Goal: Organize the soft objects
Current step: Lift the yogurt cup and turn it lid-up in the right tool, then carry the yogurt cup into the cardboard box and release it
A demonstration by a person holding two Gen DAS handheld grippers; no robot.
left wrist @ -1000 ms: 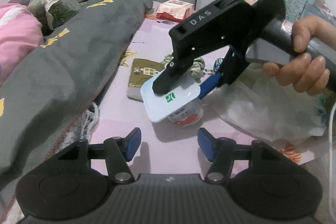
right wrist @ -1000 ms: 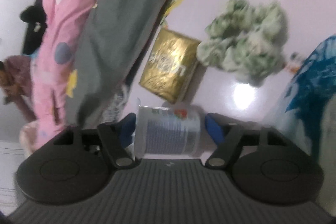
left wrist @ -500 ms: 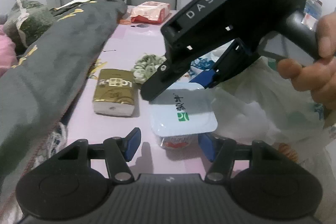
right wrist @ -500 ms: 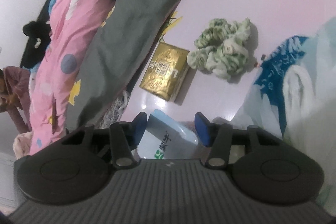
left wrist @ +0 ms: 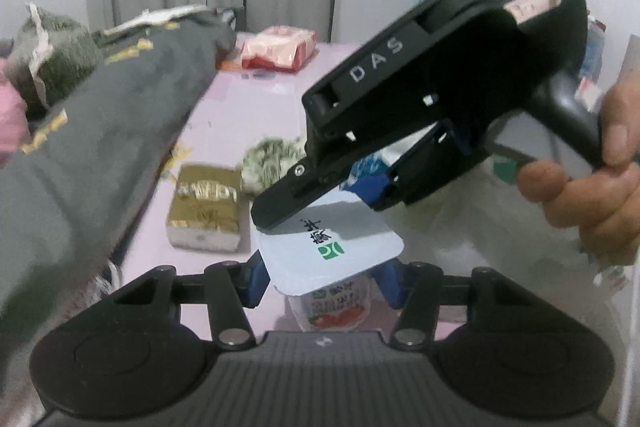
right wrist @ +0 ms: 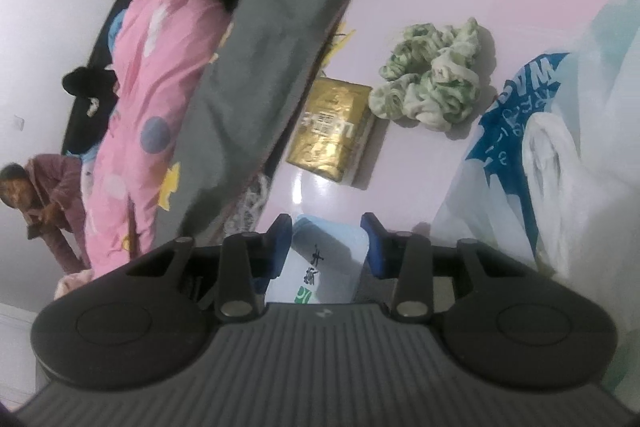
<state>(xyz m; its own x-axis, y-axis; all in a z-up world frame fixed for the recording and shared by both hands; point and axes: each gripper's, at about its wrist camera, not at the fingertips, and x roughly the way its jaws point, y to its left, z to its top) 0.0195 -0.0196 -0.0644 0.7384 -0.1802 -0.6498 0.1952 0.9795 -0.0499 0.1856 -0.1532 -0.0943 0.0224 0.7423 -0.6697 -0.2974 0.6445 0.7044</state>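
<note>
Yogurt cup (left wrist: 334,301) sits between both open grippers — left gripper (left wrist: 318,283) should close squarely on its body, right gripper (right wrist: 326,247) clear.

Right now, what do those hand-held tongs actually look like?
Each is matte black plastic with blue pads on its two fingers. The right tongs carry white "DAS" lettering, a green light on top and a grey pistol handle in a bare hand. The left tongs show a ribbed body and two round discs.
</note>
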